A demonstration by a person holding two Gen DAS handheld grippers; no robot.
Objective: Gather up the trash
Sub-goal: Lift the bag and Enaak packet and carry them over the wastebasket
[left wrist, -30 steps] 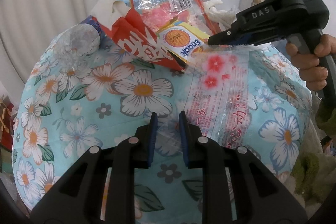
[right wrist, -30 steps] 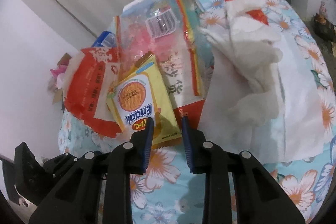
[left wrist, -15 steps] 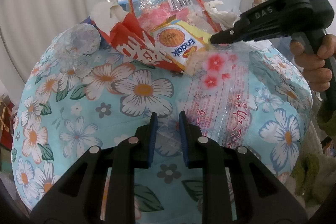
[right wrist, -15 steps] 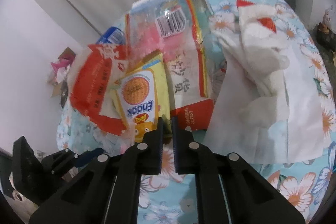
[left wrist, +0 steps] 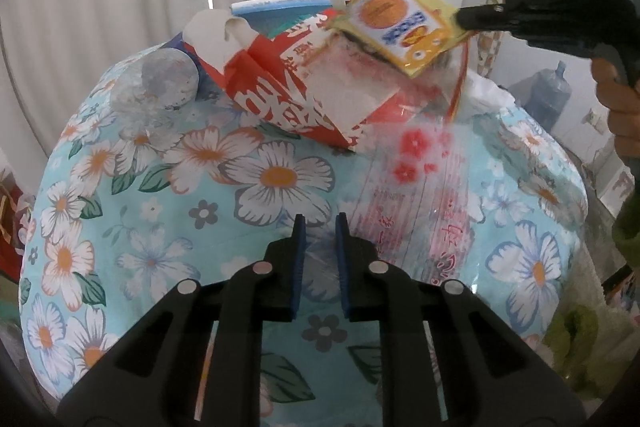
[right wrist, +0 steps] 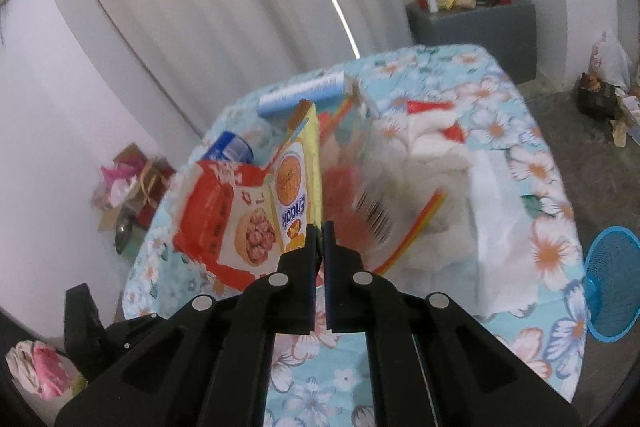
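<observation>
My right gripper (right wrist: 319,229) is shut on a corner of a yellow snack packet (right wrist: 298,183) and holds it in the air above the pile. In the left wrist view the packet (left wrist: 400,23) hangs from the right gripper (left wrist: 464,15) at the upper right. A torn red packet (left wrist: 280,95) and a clear zip bag (right wrist: 372,211) lie under it. My left gripper (left wrist: 318,231) sits low over the flowered tablecloth (left wrist: 276,179). Its jaws are closing, with the crumpled edge of a clear printed bag (left wrist: 420,207) between them and a gap still showing.
A crushed clear bottle (left wrist: 164,87) lies at the pile's left. White tissue (right wrist: 440,179) covers the table's right side. A blue mesh basket (right wrist: 612,283) stands on the floor to the right. A grey cabinet (right wrist: 472,27) with clutter stands behind, against white curtains.
My right gripper shut on the yellow packet and lifted it off the pile; the zip bag shifted with it. The left gripper's jaws narrowed slightly and it stayed in place.
</observation>
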